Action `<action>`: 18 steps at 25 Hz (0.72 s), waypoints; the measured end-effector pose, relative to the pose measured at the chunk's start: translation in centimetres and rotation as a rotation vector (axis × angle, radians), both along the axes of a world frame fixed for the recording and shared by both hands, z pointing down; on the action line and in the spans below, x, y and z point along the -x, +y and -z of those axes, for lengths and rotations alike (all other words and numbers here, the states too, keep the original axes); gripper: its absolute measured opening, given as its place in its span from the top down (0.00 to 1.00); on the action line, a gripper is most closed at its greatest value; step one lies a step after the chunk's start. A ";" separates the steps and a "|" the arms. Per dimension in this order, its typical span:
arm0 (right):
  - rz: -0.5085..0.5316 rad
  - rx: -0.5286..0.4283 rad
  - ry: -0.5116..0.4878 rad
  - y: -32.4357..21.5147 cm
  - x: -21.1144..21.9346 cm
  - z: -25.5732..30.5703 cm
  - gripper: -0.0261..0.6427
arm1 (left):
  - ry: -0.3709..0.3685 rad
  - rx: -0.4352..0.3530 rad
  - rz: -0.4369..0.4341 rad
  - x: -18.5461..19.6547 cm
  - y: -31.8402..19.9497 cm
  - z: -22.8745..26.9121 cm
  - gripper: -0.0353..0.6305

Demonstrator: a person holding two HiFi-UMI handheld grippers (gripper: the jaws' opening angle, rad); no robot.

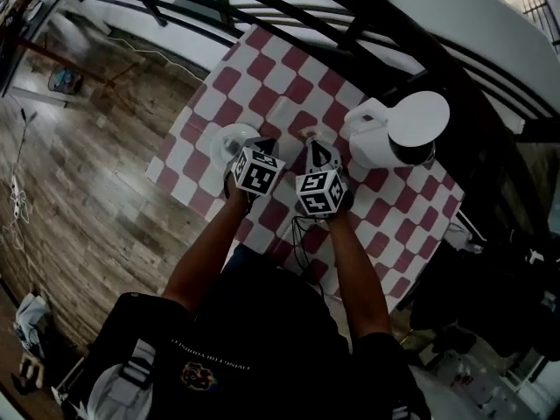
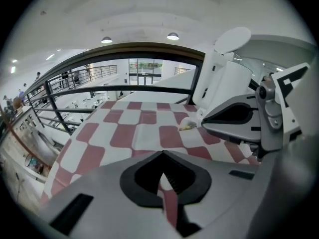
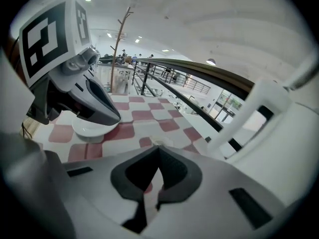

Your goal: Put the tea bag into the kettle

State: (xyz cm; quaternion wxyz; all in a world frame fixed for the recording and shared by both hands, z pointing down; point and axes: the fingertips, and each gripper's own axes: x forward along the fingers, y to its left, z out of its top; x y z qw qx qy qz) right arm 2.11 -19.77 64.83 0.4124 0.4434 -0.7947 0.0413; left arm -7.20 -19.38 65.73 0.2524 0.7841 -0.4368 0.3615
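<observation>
A table under a red-and-white checked cloth (image 1: 262, 73) stands on a wood-plank floor (image 1: 96, 199), close to a curved dark railing (image 1: 350, 24). Beyond the railing the left gripper view shows a bright white hall with round ceiling lamps (image 2: 172, 36). A white kettle (image 1: 378, 138) sits on the cloth with its lid (image 1: 418, 118) tipped open. The tea bag (image 2: 187, 126) lies on the cloth just beside the kettle's foot, a little ahead of the right gripper (image 3: 159, 148). A white dish (image 1: 226, 140) rests by the left gripper (image 2: 162, 153). Both grippers have their jaws closed tip to tip, with nothing between them. Each carries a cube (image 1: 256, 171) of black-and-white square markers. Pale print on the person's dark top (image 1: 210, 366) is too small to read.
</observation>
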 end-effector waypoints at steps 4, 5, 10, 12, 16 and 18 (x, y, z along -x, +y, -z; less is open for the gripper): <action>-0.137 0.009 0.005 2.2 -5.8 -0.1 0.94 | 0.011 -0.004 -0.138 -6.1 0.4 0.2 0.95; -0.176 0.011 0.006 3.0 -7.3 0.0 0.94 | 0.014 -0.005 -0.176 -7.6 0.7 0.2 0.95; -0.352 0.019 -0.013 7.1 -13.1 0.2 0.94 | 0.026 -0.013 -0.347 -14.2 2.7 0.6 0.95; -0.389 0.020 -0.038 8.6 -14.3 0.3 0.94 | 0.024 -0.017 -0.382 -15.8 3.8 0.7 0.95; -0.429 0.021 -0.065 10.8 -15.2 0.1 0.94 | 0.017 -0.024 -0.421 -17.1 5.3 0.8 0.95; -0.438 0.021 -0.075 11.5 -15.1 0.1 0.94 | 0.015 -0.025 -0.425 -17.0 5.7 0.9 0.95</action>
